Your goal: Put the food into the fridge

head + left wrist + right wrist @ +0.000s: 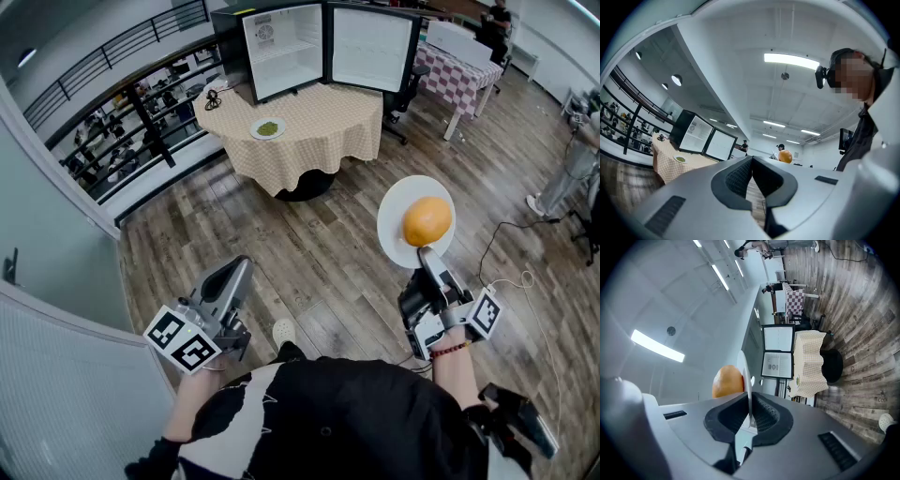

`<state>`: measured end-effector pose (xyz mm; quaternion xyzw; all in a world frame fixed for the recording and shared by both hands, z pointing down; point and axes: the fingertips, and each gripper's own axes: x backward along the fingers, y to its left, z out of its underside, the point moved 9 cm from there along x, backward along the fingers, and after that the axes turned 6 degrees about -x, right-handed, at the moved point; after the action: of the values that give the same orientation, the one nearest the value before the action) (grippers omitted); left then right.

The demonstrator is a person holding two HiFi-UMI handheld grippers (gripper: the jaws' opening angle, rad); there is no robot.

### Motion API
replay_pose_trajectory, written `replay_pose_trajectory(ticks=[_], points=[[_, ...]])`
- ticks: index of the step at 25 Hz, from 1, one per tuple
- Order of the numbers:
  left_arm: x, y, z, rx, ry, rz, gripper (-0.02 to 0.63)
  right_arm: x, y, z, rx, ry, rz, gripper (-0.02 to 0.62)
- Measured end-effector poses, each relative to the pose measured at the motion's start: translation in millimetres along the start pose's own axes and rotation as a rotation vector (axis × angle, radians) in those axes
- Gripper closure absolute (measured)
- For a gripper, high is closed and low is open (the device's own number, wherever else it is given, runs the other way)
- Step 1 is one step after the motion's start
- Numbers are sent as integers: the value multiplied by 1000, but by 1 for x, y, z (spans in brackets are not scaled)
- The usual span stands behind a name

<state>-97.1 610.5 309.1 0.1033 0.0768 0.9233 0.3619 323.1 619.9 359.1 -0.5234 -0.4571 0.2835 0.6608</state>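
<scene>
Left tool (242,266) held low, jaws together, empty, right tool (425,253) clamped on plate (394,225) rim

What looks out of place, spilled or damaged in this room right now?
Nothing stands out. The right gripper pinches the white plate by its rim, with the orange food sitting on it, nothing spilled. The fridge on the table stands open, which suits loading.

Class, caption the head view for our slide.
Right tool grips a round white plate bearing a round orange food item.
</scene>
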Motion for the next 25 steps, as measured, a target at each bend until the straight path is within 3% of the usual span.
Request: replay_pose_trajectory(ticks=[13,20,25], points=[[-11,-10,2,1,27,4,595,-5,0,7,-8,44,24,568],[-54,-41,27,-70,68,-7,595,-2,-19,-1,-62,60,93,566],[-89,35,34,-6,66,66,595,-61,-62,7,-109,-23,153,566]])
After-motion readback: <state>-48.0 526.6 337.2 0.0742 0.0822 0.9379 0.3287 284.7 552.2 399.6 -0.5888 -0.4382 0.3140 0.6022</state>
